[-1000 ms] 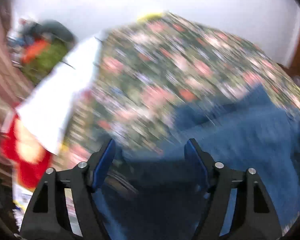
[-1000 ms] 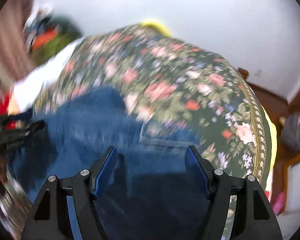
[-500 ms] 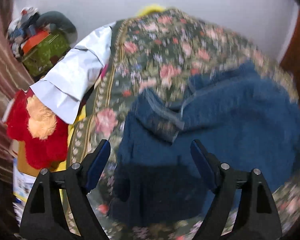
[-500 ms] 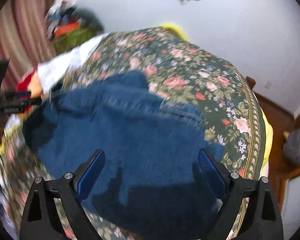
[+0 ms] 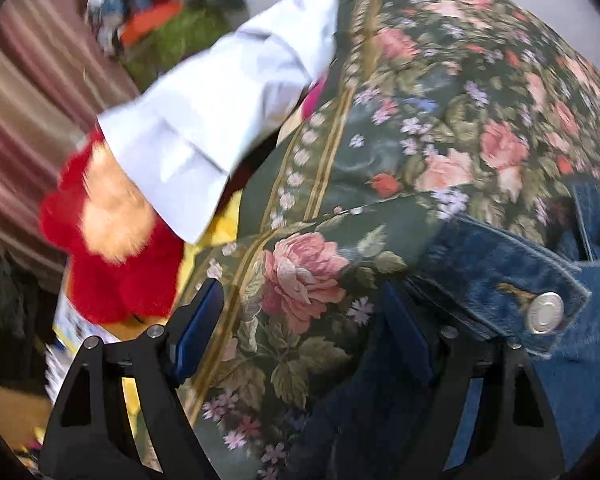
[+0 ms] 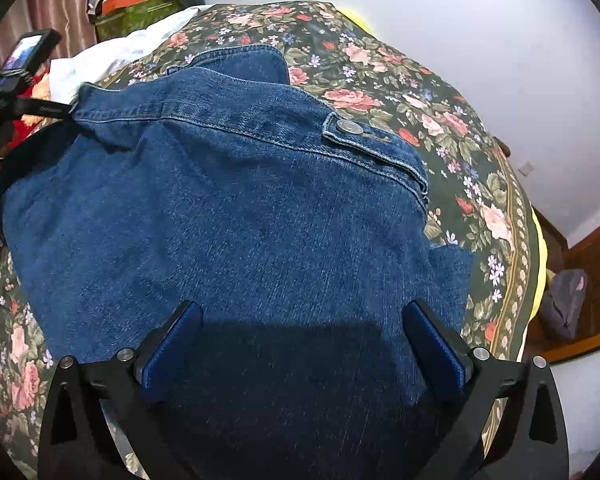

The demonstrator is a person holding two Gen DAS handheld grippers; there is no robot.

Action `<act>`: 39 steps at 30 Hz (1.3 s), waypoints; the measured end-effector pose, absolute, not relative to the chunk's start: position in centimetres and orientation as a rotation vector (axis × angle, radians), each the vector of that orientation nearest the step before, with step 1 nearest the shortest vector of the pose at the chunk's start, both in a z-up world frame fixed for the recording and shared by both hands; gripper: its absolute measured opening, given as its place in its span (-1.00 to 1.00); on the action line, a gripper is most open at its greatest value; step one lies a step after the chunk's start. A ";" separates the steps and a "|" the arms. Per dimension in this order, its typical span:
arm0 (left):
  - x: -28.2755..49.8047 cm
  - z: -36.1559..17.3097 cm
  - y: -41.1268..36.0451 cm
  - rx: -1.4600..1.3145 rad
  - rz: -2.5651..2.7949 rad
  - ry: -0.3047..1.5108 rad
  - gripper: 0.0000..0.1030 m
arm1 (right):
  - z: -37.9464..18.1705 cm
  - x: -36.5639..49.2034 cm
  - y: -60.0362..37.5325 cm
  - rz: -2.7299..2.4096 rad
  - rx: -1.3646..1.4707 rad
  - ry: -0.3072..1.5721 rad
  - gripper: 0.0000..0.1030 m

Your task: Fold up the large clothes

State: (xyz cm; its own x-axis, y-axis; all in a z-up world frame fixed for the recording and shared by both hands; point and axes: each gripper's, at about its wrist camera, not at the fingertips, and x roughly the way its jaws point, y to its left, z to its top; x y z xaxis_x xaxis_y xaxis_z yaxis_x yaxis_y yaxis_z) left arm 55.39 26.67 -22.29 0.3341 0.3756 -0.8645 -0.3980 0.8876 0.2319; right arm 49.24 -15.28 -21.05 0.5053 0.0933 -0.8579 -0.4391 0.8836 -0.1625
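I saw the denim jacket [image 6: 236, 208] spread under my opening right gripper [image 6: 300, 344]; my left gripper [image 5: 304, 328], closing slightly and empty, straddled its edge, showing the button [image 5: 545, 313] up close.

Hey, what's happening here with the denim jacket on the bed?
A person is folding a denim jacket on a bed covered by a floral bedspread, working with a gripper in each hand. Neither is gripping it at this moment. The right gripper hangs above the jacket's middle, its jaws opening with nothing between them. The left gripper is at the jacket's edge near a metal button, jaws closing but not yet pressing on cloth.
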 end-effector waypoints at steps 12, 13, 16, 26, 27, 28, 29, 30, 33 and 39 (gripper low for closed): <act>45.4 -15.8 23.2 0.011 0.230 0.979 0.60 | -16.7 46.1 -18.5 0.269 -0.281 0.927 0.97; 45.1 -15.8 22.7 0.035 0.228 0.980 0.61 | -17.0 45.9 -18.9 0.254 -0.281 0.938 0.97; 43.3 -17.5 22.0 0.164 0.281 1.001 0.61 | -18.5 45.7 -21.2 0.217 -0.232 1.010 0.97; 38.7 -19.6 28.5 -0.147 0.354 1.041 0.73 | -20.0 43.8 -26.5 0.252 0.082 1.150 0.98; 38.3 -19.3 28.3 -0.160 0.350 1.037 0.72 | -19.7 43.6 -26.7 0.251 0.083 1.148 0.98; 37.9 -19.0 28.1 -0.170 0.349 1.035 0.72 | -19.2 43.3 -26.8 0.240 0.073 1.140 0.98; 37.6 -18.5 27.8 -0.179 0.350 1.032 0.72 | -18.8 43.2 -26.9 0.229 0.063 1.134 0.98; 37.0 -18.0 27.4 -0.188 0.347 1.027 0.72 | -18.2 43.0 -26.9 0.219 0.052 1.122 0.98; 35.8 -16.5 26.5 -0.215 0.299 0.995 0.72 | -15.8 42.3 -26.6 0.219 0.041 1.064 0.98; 33.7 -13.8 23.8 -0.302 0.174 0.912 0.72 | -11.3 41.2 -22.9 0.293 0.006 0.948 0.98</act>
State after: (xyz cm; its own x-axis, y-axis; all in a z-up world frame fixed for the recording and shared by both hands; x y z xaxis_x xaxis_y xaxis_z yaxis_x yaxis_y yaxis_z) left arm 33.71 23.76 -13.76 0.6020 0.0206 -0.7982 -0.2751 0.9438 -0.1831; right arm 41.16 -22.87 -11.25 0.5464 0.2500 -0.7993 -0.2448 0.9604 0.1330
